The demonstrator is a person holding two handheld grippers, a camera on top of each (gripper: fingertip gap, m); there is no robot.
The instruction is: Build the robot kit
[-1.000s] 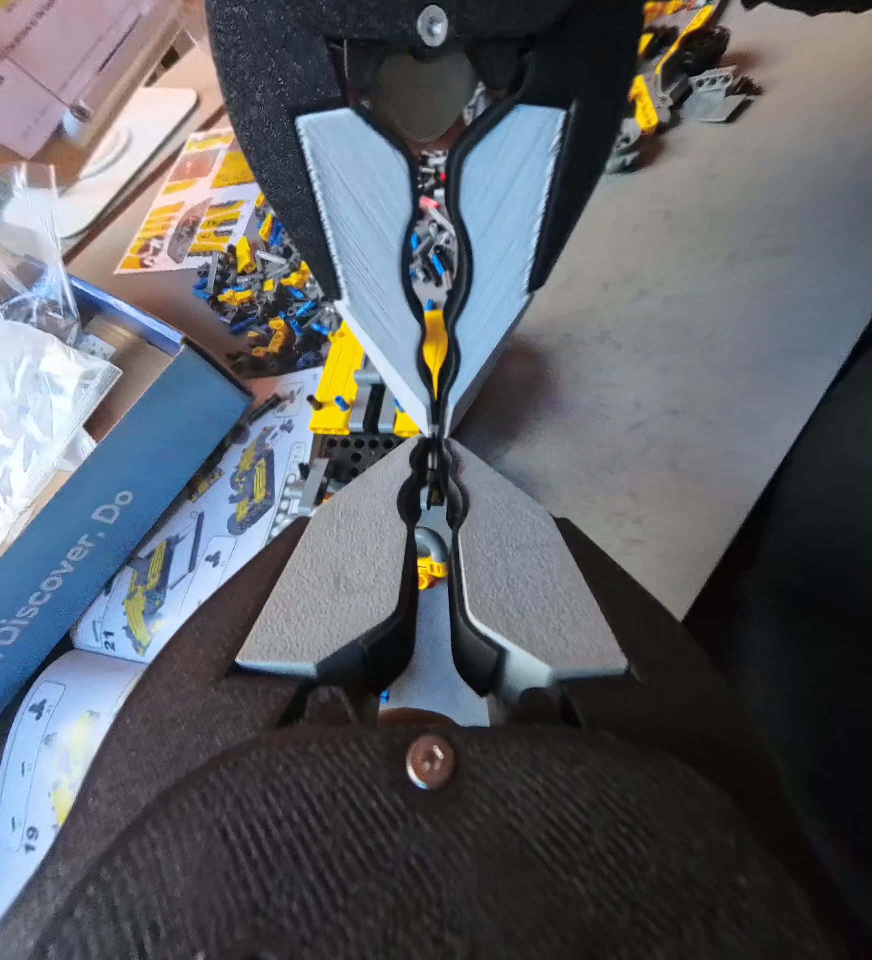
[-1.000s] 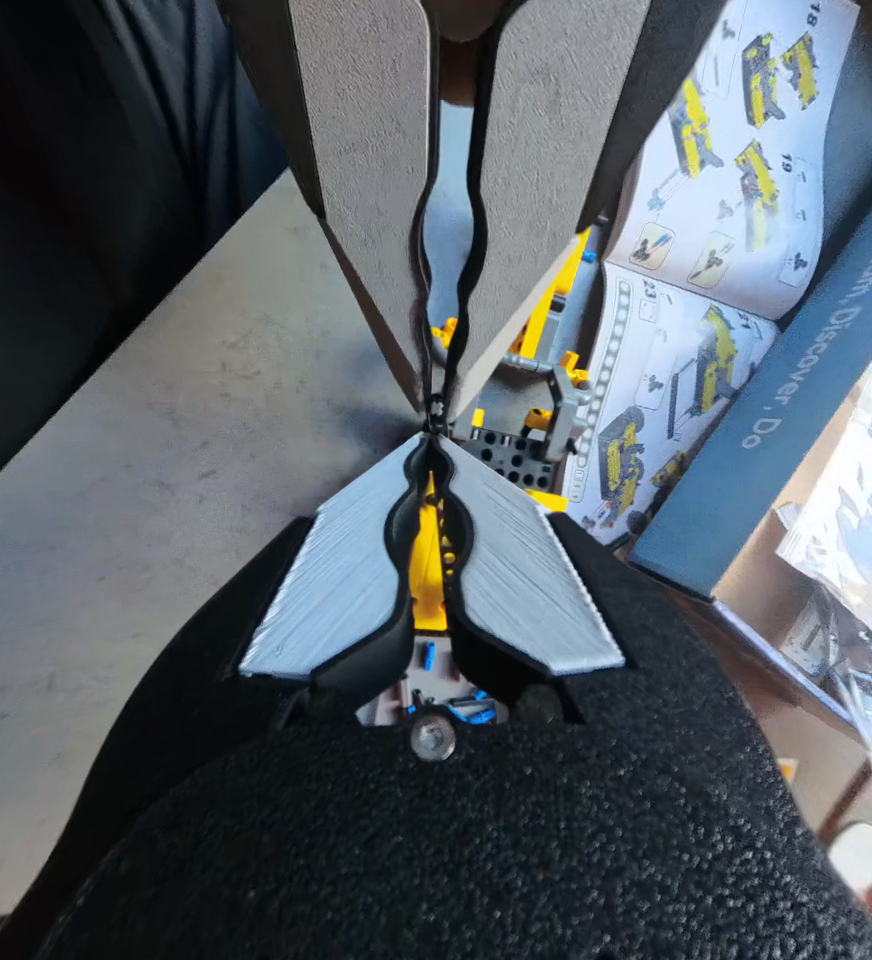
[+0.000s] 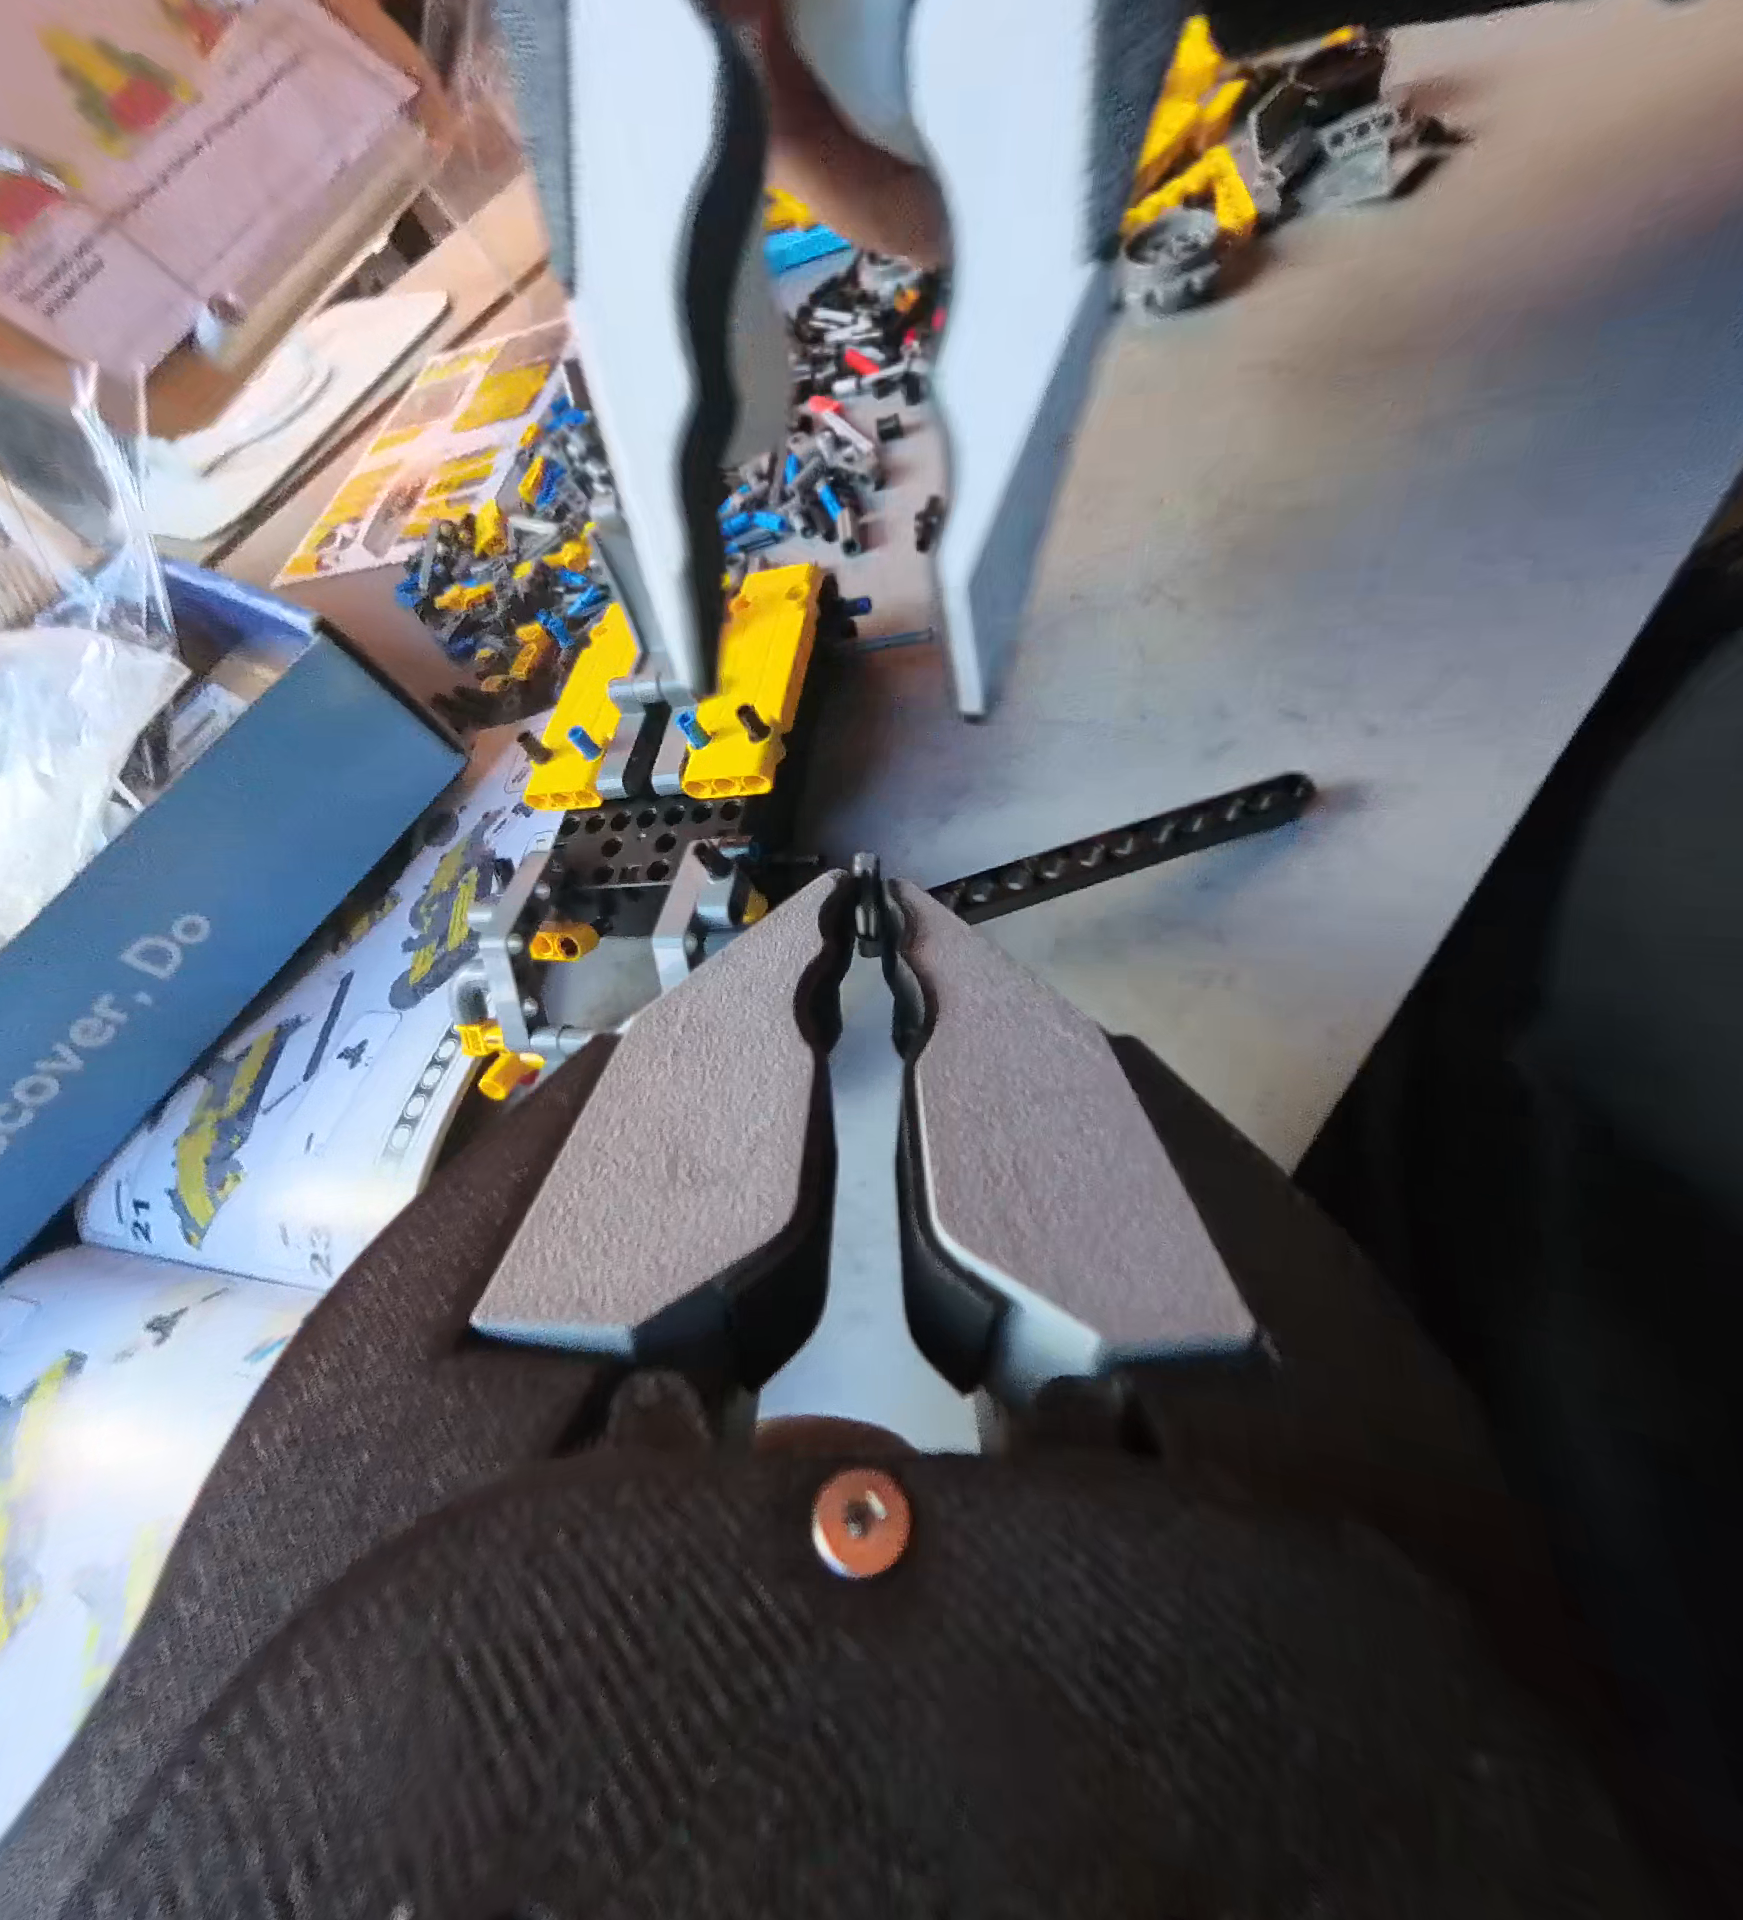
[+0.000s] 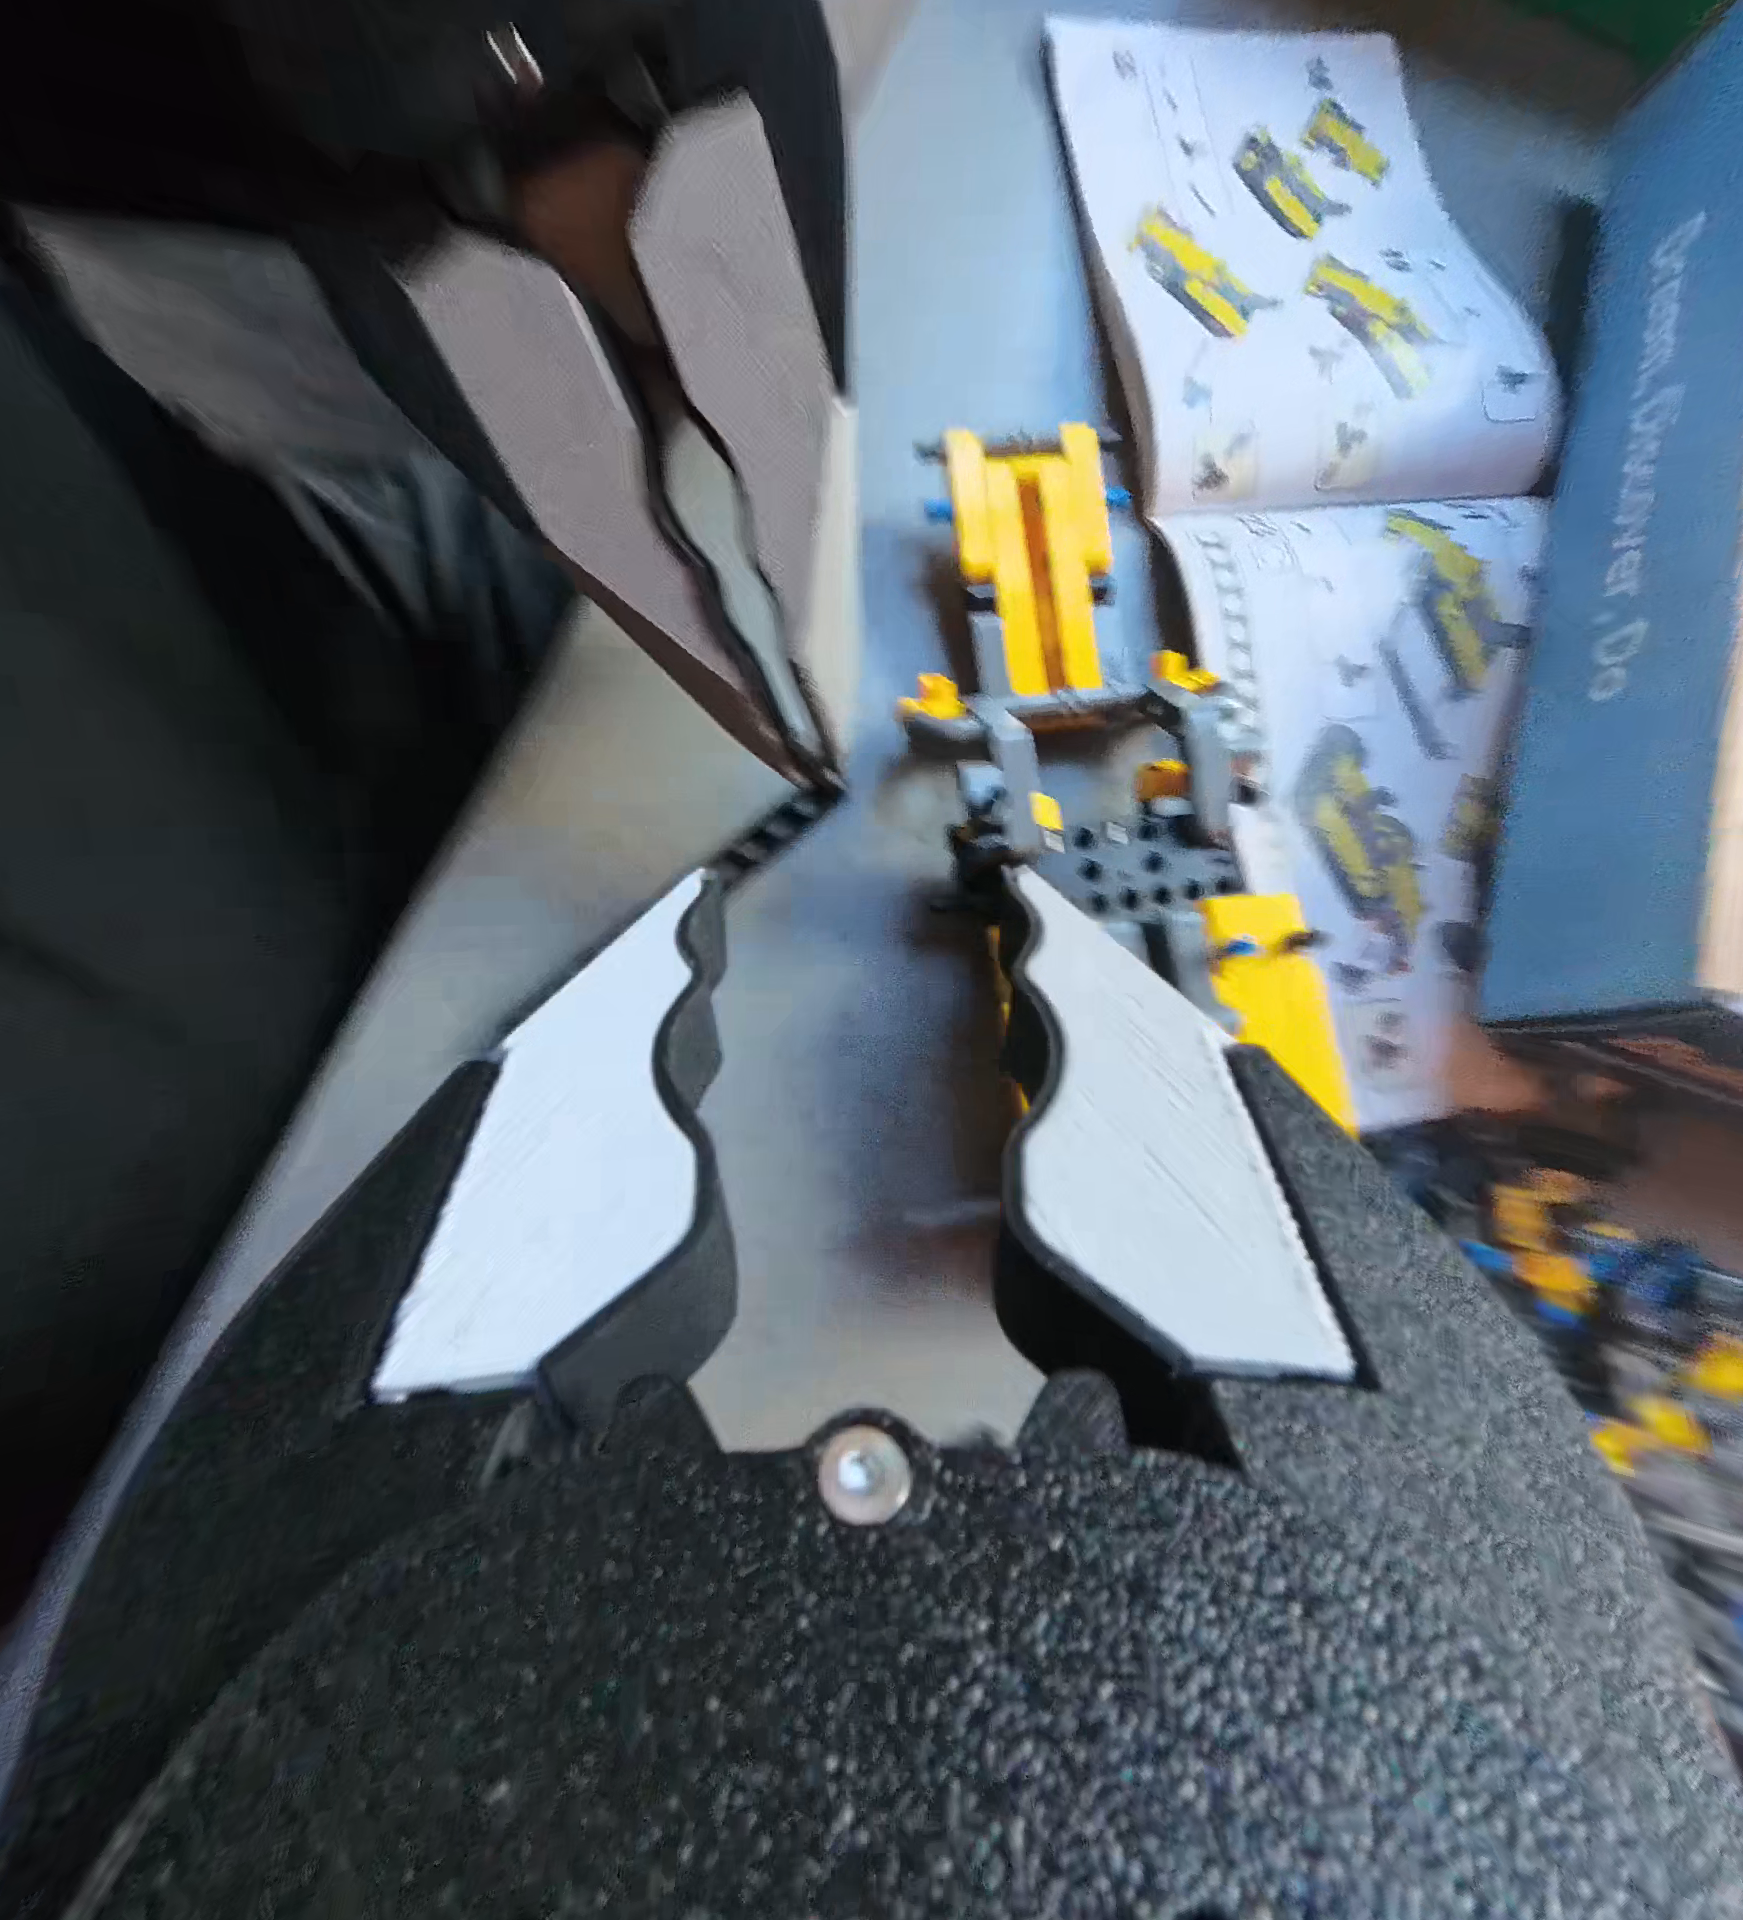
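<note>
Your left gripper sits at mid-frame in the left wrist view, its brown jaws clenched on a small dark pin that pokes up just past the tips. Behind the tips a long black beam with a row of holes lies flat on the grey table, running toward the right.

Your right gripper comes down from the top of that view, blurred, jaws released with a wide gap. Its left finger ends over the model, between 2 yellow blocks at the model's far end; whether it touches, you cannot tell. In the right wrist view the same gripper shows spread jaws over bare table, the model just right of centre and one end of the beam beside the left fingertip.

The model is a yellow, grey and black build lying left of centre in the left view, partly on an open booklet. A blue box lies at the left edge. Loose parts are scattered at upper centre, and a second build sits at the upper right.
</note>
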